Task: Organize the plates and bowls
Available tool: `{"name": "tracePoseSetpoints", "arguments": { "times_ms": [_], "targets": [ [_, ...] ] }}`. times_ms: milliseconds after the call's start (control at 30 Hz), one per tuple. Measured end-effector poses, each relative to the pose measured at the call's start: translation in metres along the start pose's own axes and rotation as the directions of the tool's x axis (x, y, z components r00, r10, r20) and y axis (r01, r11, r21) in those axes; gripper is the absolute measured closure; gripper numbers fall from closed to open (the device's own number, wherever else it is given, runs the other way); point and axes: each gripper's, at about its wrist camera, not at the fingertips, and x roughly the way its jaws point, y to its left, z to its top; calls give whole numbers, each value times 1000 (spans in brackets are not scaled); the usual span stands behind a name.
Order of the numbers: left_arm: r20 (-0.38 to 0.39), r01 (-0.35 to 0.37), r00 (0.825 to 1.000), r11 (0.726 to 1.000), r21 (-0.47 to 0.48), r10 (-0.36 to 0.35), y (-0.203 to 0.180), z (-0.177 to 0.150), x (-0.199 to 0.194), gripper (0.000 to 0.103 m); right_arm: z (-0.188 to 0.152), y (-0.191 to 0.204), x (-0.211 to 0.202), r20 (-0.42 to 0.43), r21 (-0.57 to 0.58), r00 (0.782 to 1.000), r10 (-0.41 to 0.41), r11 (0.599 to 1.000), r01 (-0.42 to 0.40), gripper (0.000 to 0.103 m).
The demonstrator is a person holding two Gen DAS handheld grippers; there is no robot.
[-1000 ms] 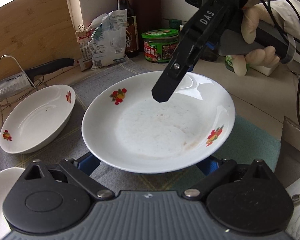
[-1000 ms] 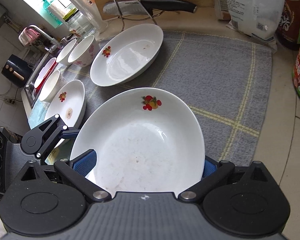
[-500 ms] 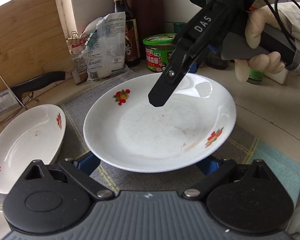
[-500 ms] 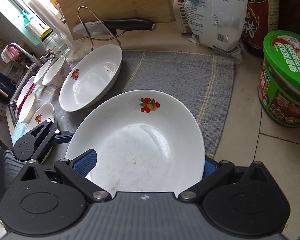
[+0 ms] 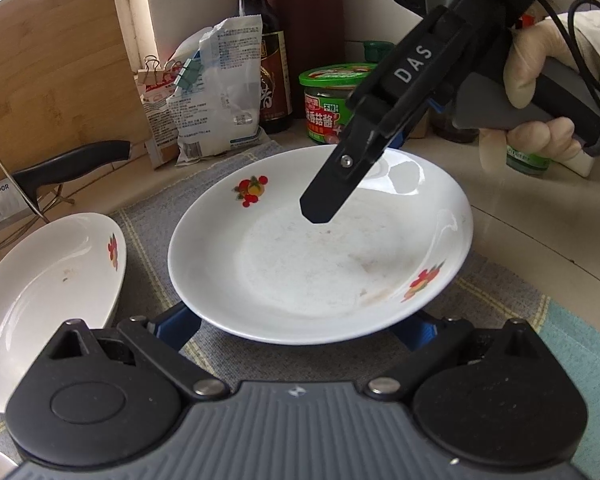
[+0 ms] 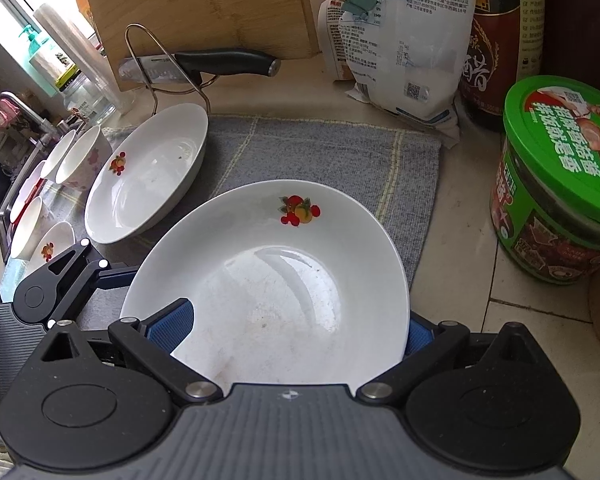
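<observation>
A white deep plate with fruit prints [image 5: 300,264] [image 6: 276,292] hangs over the grey mat [image 6: 320,148]. My right gripper [image 5: 356,176] [image 6: 292,328] is shut on its far rim, one finger lying inside the plate and the blue pad behind the rim. My left gripper [image 5: 296,330] [image 6: 112,276] stands wide open, and its blue fingers [image 5: 176,326] run under the plate's near rim. A second matching deep plate [image 5: 48,292] [image 6: 148,188] rests on the mat to the left. Two bowls [image 6: 84,156] and a small plate [image 6: 48,248] sit beyond it by the sink.
A knife on a wire rack [image 6: 204,64] and a bamboo board [image 6: 200,8] stand behind the mat. A clipped bag [image 6: 404,40], a dark sauce bottle [image 5: 260,60] and a green-lidded jar [image 6: 560,184] crowd the back right. Pale tiled counter [image 5: 540,232] lies right of the mat.
Both grippers and the plate have shifted right and slightly down across the mat, nearer the green-lidded jar. The second plate and bowls have slid away to the left of view.
</observation>
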Motion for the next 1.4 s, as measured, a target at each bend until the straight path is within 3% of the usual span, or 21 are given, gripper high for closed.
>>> {"name": "tracePoseSetpoints", "arguments": {
  "times_ms": [200, 333, 533, 700, 867, 1000, 1200, 1400],
  "targets": [
    [-3, 5, 1000, 1000, 13, -5, -3, -3, -3, 2, -2, -1, 3, 8, 17, 1000, -19, 1000, 19, 0],
    [-10, -11, 1000, 1000, 6, 11, -4, -6, -14, 2, -4, 4, -5, 26, 5, 993, -114, 993, 114, 0],
    [28, -26, 999, 995, -93, 29, 1, -9, -52, 1, -14, 26, -34, 136, -24, 969, -207, 977, 212, 0],
    [78, -95, 991, 980, -177, 110, 1, -14, -92, 1, -25, 59, -48, 246, -3, 956, -163, 986, 169, 0],
    [58, -179, 978, 953, -243, 199, 3, -27, -120, 1, -37, 101, -45, 290, -49, 947, -139, 986, 160, 0],
    [18, -250, 964, 924, -289, 266, 0, -45, -142, 1, -50, 127, -41, 294, -90, 953, -68, 991, 99, 0],
    [-70, -384, 920, 854, -351, 385, -4, -71, -178, 1, -65, 151, -23, 255, -161, 967, 23, 987, 19, 0],
    [-145, -464, 884, 792, -398, 445, 2, -101, -204, 1, -75, 174, -3, 204, -207, 977, 66, 978, -23, 0]
  ]
}}
